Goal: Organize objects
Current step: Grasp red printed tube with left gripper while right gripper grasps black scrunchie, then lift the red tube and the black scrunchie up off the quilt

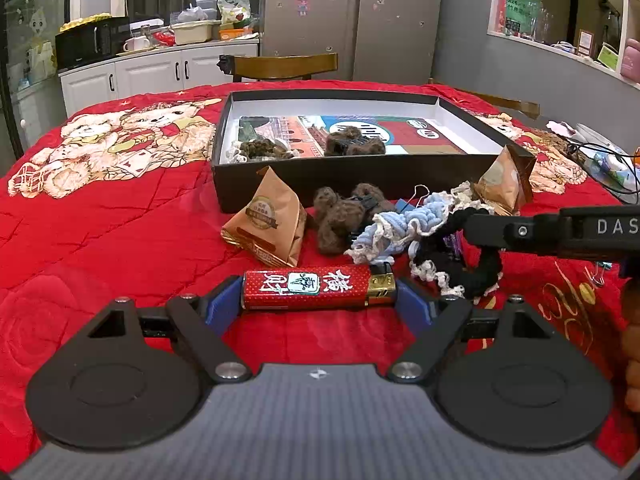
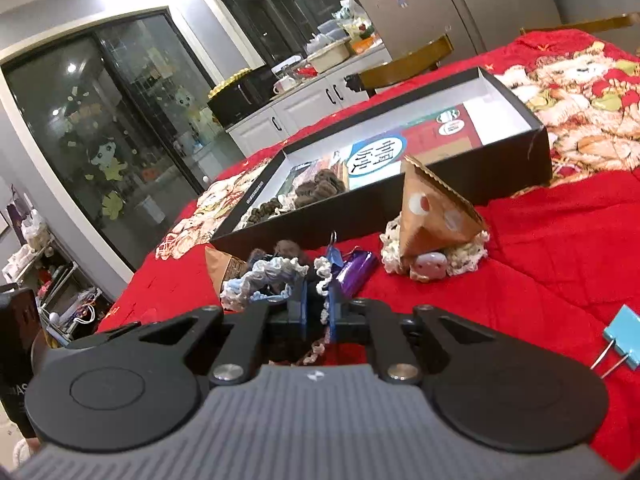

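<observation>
left gripper (image 1: pixel 320 304) fingers clamped end-to-end on red lighter (image 1: pixel 316 288), low over quilt | right gripper (image 2: pixel 316 312) fingers clenched on black lace-trimmed scrunchie (image 1: pixel 460 264) beside open box (image 1: pixel 304 184) | risk: lighter pivoting free; scrunchie snagging purple wrapper (image 2: pixel 356 276)

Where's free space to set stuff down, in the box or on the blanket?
Free: the right half of the box floor, past the brown clips; the red blanket left of the paper packet; the blanket between the second packet and the blue binder clip. Crowded: the strip before the box front, packed with scrunchies and clips.
</observation>
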`<action>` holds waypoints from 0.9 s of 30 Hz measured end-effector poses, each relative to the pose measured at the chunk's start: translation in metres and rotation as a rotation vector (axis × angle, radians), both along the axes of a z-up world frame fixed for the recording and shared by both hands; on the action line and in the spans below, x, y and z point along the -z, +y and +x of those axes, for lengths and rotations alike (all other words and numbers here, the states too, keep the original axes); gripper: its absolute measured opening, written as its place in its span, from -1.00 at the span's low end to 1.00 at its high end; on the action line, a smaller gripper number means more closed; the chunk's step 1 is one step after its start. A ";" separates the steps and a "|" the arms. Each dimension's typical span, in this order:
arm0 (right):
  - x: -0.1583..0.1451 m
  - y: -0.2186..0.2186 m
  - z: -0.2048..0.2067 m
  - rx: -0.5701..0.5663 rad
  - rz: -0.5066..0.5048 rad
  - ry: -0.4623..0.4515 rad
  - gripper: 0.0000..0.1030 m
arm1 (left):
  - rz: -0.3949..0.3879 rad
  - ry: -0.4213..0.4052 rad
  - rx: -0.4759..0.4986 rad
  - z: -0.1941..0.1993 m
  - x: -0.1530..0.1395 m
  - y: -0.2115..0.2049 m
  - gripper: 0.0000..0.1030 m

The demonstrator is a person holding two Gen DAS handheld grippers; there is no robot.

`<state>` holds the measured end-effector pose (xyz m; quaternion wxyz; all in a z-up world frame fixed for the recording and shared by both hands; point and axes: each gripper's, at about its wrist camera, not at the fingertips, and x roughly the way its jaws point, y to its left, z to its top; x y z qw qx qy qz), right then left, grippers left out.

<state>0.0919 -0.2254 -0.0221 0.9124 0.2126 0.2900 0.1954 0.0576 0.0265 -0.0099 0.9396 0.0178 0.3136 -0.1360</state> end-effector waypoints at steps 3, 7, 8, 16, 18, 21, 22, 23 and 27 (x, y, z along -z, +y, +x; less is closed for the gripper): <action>0.001 -0.001 0.001 0.002 0.007 0.005 -0.77 | -0.003 -0.001 -0.002 0.001 0.000 0.000 0.64; 0.003 -0.004 0.003 0.010 0.027 0.017 -0.77 | 0.000 -0.007 0.000 0.000 0.000 0.000 0.64; 0.003 -0.005 0.003 0.013 0.028 0.016 -0.77 | 0.004 -0.010 0.001 -0.001 0.000 0.000 0.64; -0.001 -0.005 -0.003 0.016 0.042 -0.039 -0.77 | 0.015 -0.025 -0.018 -0.003 -0.001 0.002 0.64; -0.004 -0.006 -0.005 0.023 0.048 -0.065 -0.77 | 0.018 -0.030 -0.024 -0.004 -0.002 0.002 0.64; -0.006 -0.006 -0.009 0.033 0.051 -0.098 -0.77 | 0.023 -0.043 -0.030 -0.005 -0.003 0.002 0.64; -0.007 -0.005 -0.010 0.031 0.051 -0.106 -0.77 | 0.024 -0.049 -0.033 -0.006 -0.003 0.002 0.64; -0.007 -0.005 -0.011 0.031 0.051 -0.112 -0.77 | 0.026 -0.059 -0.038 -0.008 -0.004 0.002 0.64; -0.011 -0.004 -0.014 0.030 0.039 -0.139 -0.77 | 0.033 -0.109 -0.031 -0.016 -0.008 0.002 0.64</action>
